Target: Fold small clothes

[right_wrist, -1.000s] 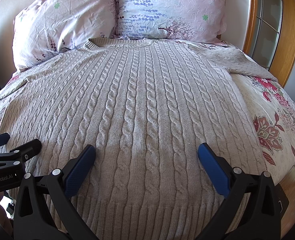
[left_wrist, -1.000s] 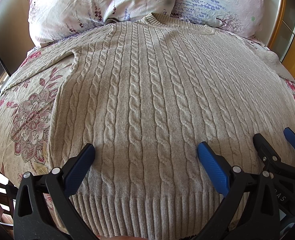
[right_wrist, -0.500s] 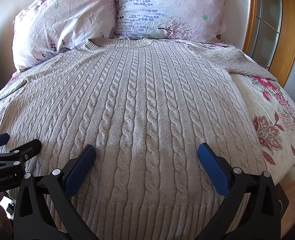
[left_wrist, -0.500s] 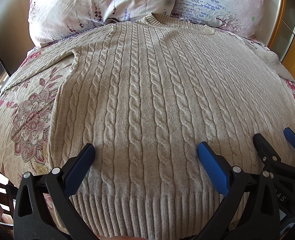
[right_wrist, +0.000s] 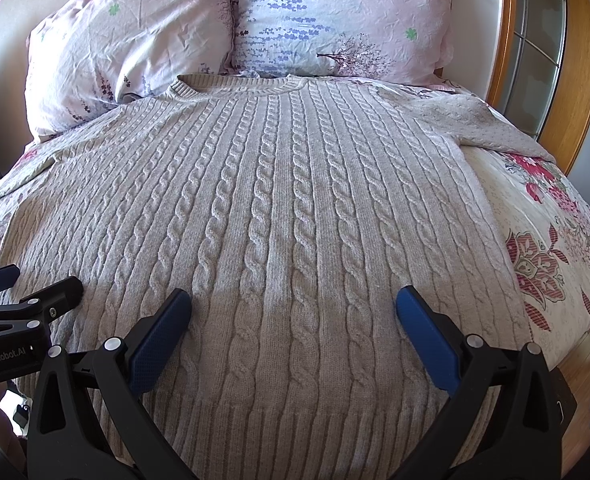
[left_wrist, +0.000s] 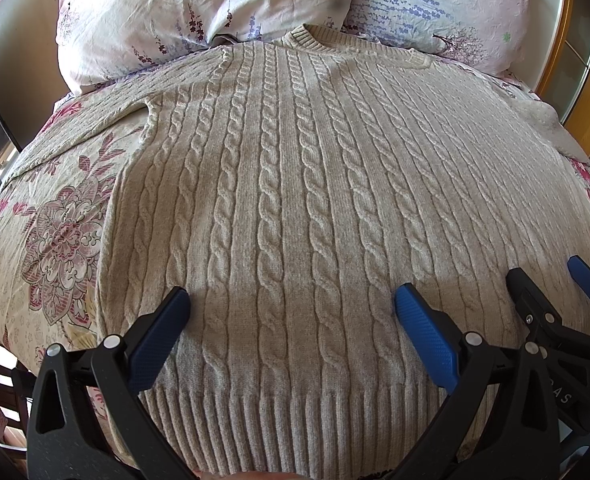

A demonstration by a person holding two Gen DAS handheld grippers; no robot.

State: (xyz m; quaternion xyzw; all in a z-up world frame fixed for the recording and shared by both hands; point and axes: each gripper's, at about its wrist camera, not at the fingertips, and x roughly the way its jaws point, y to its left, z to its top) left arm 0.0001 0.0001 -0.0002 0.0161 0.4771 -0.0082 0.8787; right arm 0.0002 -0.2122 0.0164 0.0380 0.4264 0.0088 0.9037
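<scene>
Both grippers stand wide apart in the fingers, grasping nothing. We count two: our left gripper (left_wrist: 291, 312), blue pads spread over the sweater's lower body, and our right gripper (right_wrist: 293, 310), spread the same way just beside it. Each wrist camera also catches the other tool at its edge: the right one shows at the right border of the left view, the left one at the left border of the right view, with "GenRobot.AI" printed on its housing.

One sweater (left_wrist: 295, 184) lies flat and face up on the bed, a beige cable-knit with its ribbed hem nearest us and its round neckline at the far end. One sleeve (left_wrist: 87, 124) runs out to the left across the bedspread; the other sleeve (right_wrist: 487, 128) lies out to the right.

We see two pillows against the headboard end: a pale pink one (right_wrist: 127, 44) on the left and a bluish floral one (right_wrist: 343, 20) on the right, the neckline touching both. A floral bedspread (right_wrist: 543, 248) shows on each side of the sweater. One wooden frame (right_wrist: 575, 80) with glass panels stands at the far right.
</scene>
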